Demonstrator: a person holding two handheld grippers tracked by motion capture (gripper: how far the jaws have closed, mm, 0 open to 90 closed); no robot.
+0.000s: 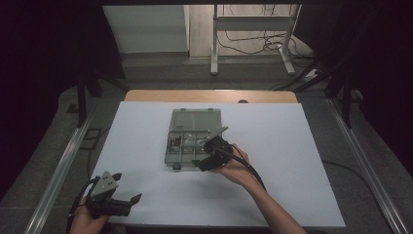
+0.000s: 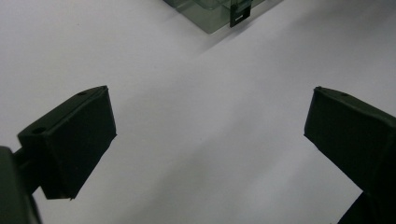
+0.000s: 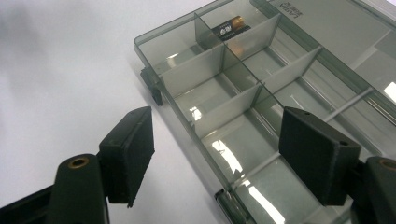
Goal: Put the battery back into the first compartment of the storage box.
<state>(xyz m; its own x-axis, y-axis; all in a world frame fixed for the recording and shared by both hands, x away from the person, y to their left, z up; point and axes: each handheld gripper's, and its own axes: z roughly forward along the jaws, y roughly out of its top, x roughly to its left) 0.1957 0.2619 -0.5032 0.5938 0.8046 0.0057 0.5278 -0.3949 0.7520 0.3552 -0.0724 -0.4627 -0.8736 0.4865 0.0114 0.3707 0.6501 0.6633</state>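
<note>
A clear grey compartment box [image 1: 182, 155] lies open in the middle of the white table, its lid [image 1: 196, 119] folded back on the far side. In the right gripper view the box [image 3: 196, 70] has several divided cells, and one far cell holds a black and copper battery [image 3: 229, 26]. My right gripper [image 1: 210, 146] hovers over the box's near right part. Its jaws stand open around the near edge of the box [image 3: 215, 144], with nothing held. My left gripper [image 1: 129, 186] rests at the table's near left corner, open and empty [image 2: 210, 126].
The white table top [image 1: 292, 146] has free room left and right of the box. A corner of the box with its black latch [image 2: 238, 14] lies well ahead of the left gripper. Metal rails run along both sides of the table.
</note>
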